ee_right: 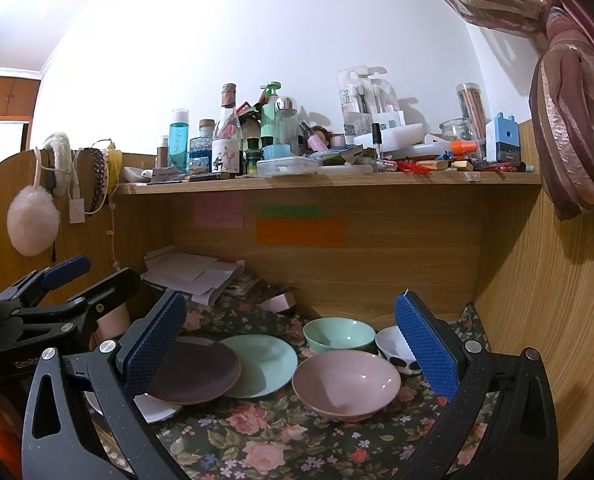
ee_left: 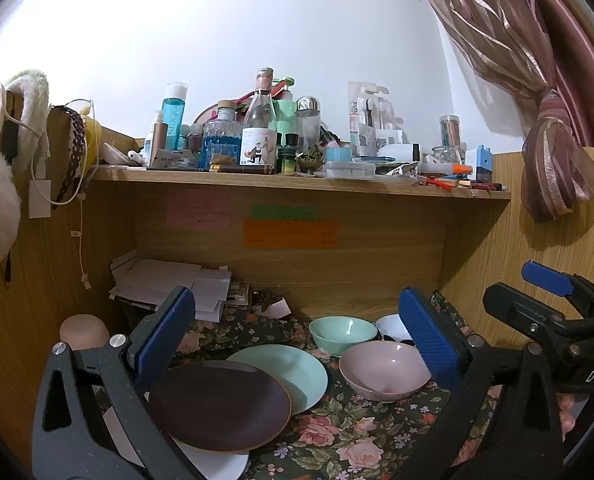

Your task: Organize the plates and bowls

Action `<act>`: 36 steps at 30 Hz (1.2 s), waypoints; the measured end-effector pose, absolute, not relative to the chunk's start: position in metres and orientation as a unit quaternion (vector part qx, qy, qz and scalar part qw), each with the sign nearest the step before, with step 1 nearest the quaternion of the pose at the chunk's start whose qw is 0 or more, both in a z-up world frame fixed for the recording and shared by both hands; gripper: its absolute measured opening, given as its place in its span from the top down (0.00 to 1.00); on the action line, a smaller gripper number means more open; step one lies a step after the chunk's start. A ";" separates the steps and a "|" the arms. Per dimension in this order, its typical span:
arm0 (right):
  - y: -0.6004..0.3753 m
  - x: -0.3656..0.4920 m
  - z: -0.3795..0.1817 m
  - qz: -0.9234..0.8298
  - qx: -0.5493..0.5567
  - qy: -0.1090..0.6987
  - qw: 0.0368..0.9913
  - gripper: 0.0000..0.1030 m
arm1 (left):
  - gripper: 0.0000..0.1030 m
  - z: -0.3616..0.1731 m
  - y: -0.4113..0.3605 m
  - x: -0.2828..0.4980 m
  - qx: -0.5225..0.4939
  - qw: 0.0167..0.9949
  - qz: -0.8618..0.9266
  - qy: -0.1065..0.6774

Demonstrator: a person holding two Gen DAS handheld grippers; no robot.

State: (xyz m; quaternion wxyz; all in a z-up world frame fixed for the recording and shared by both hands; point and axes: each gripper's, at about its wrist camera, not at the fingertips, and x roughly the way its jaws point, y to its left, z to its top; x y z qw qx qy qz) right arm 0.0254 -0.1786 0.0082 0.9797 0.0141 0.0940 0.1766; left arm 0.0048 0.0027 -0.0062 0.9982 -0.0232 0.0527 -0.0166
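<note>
On a floral cloth [ee_left: 337,432] in a wooden desk nook, a dark brown plate [ee_left: 217,404] overlaps a mint plate [ee_left: 297,372] and lies on a white plate [ee_left: 221,466]. To their right stand a pink bowl [ee_left: 385,372], a mint bowl [ee_left: 343,332] and a white bowl with black spots [ee_left: 391,326]. My left gripper [ee_left: 297,336] hangs open above the plates, holding nothing. My right gripper [ee_right: 293,346] is also open and empty, framing the dark plate [ee_right: 197,372], mint plate [ee_right: 265,364] and pink bowl [ee_right: 347,384]. The two grippers are side by side, left gripper [ee_right: 93,276] and right gripper [ee_left: 513,284].
A pink cup [ee_left: 83,330] stands upside down at the left wall. Stacked papers [ee_left: 169,280] fill the back left corner. The shelf [ee_left: 297,180] above is crowded with bottles and stationery. Wooden walls close both sides; a curtain [ee_left: 553,140] hangs at right.
</note>
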 end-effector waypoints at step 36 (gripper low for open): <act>-0.180 0.028 0.006 0.172 0.020 0.094 0.980 0.00 | 0.00 -0.008 0.002 0.007 -0.023 0.998 -0.016 0.049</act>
